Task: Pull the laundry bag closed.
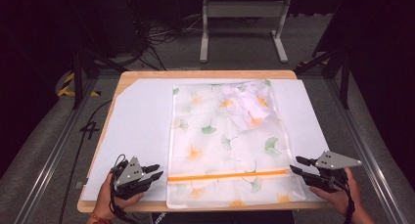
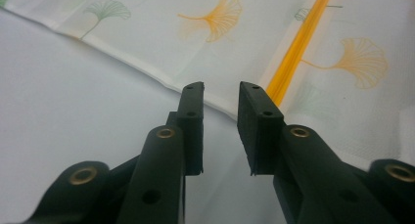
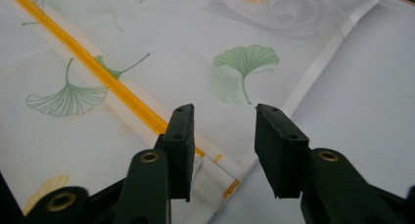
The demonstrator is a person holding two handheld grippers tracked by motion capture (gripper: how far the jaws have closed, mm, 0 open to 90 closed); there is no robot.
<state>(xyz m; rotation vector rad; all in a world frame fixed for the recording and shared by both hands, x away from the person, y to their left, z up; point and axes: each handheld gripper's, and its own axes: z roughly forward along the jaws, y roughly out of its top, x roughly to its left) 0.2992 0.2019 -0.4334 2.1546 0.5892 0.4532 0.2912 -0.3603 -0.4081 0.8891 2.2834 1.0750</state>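
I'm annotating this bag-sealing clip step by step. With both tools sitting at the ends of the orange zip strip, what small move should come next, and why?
Probably draw both tools back off the bag. The left tool and right tool stand open at either end of the orange zip strip, nothing between their jaws, and the ginkgo-print bag lies flat with its strip running straight across.

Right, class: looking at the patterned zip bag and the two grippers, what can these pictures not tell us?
- What the crumpled white thing inside the bag is: the high view shows it through the printed film, too small and blurred.
- Whether the orange zip strip is sealed: too fine in every view.
- The bag's near edge: in both gripper views the black jaws cover part of it.
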